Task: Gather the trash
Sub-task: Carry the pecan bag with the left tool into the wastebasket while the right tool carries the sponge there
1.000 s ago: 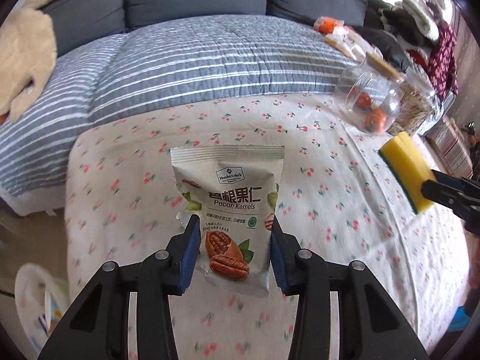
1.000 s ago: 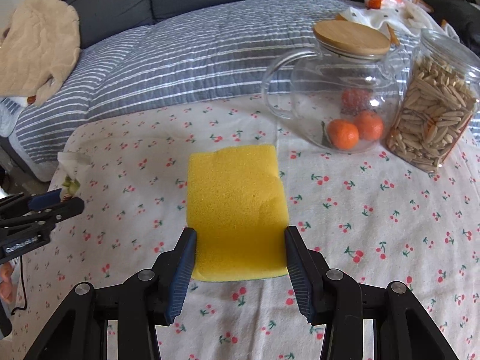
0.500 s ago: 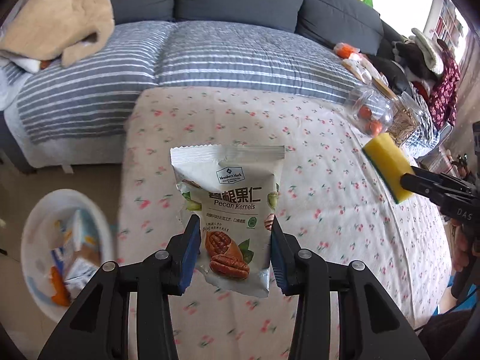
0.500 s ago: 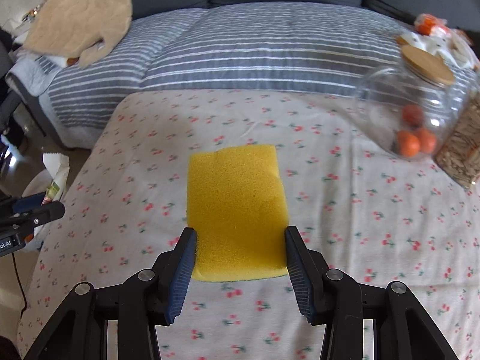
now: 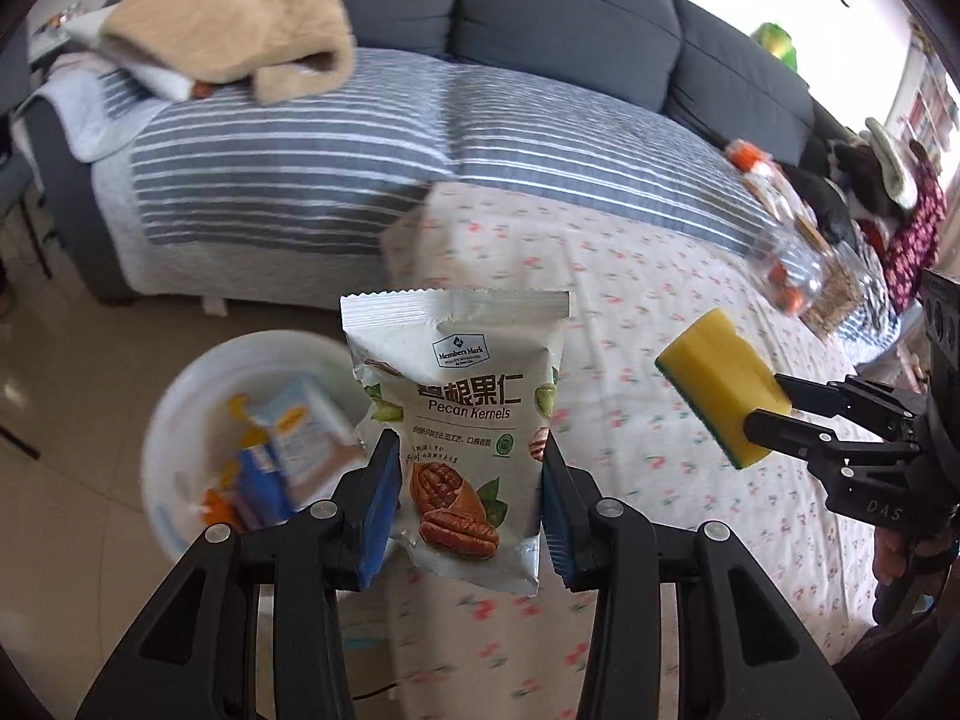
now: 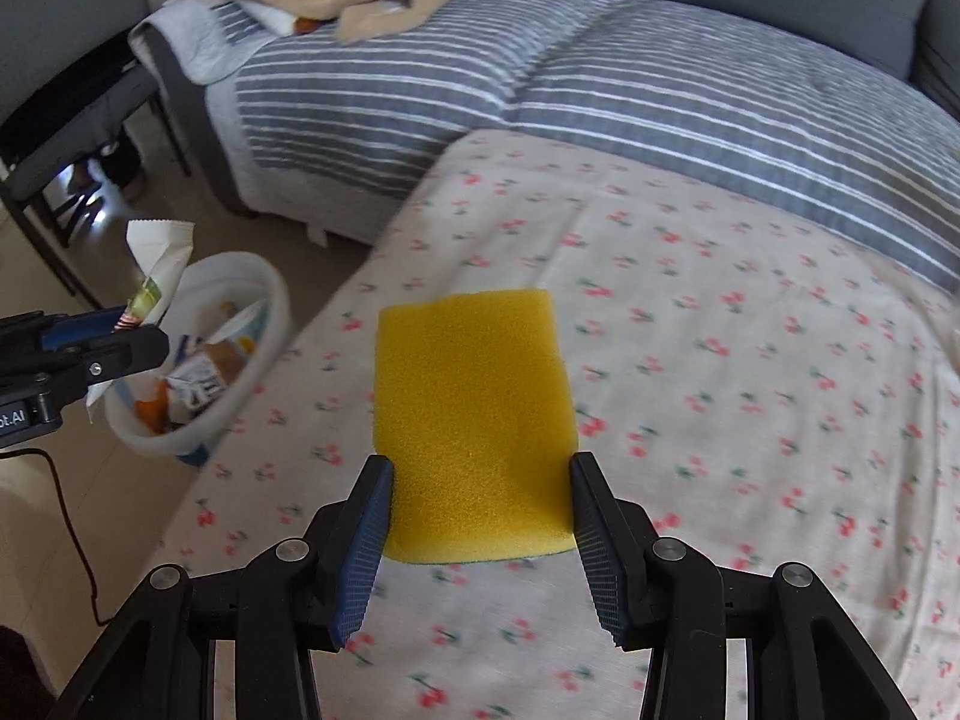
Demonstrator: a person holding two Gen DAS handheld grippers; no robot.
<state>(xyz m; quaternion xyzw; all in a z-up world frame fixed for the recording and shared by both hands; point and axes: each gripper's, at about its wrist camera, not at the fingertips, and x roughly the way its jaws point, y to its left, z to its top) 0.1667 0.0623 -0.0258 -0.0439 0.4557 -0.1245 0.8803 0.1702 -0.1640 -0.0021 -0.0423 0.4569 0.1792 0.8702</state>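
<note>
You have a table under a cherry-print cloth (image 6: pixel 720 360) in front of you, with a glass pot (image 5: pixel 792 276) holding orange fruit and a jar (image 5: pixel 840 294) just beside it at the far right edge. On the tiled floor (image 5: pixel 78 510) left of the table stands a white bin (image 6: pixel 264 294) with wrappers and cartons inside. Behind the table, the sofa's striped blanket (image 6: pixel 660 78) carries a tan garment (image 5: pixel 240 18).

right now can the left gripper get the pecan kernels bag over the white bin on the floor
Probably yes. The left gripper is shut on the pecan kernels bag, the white bin sits open-topped on the floor just left of it, and nothing stands between. The right gripper with the yellow sponge is over the table, out of the way.
</note>
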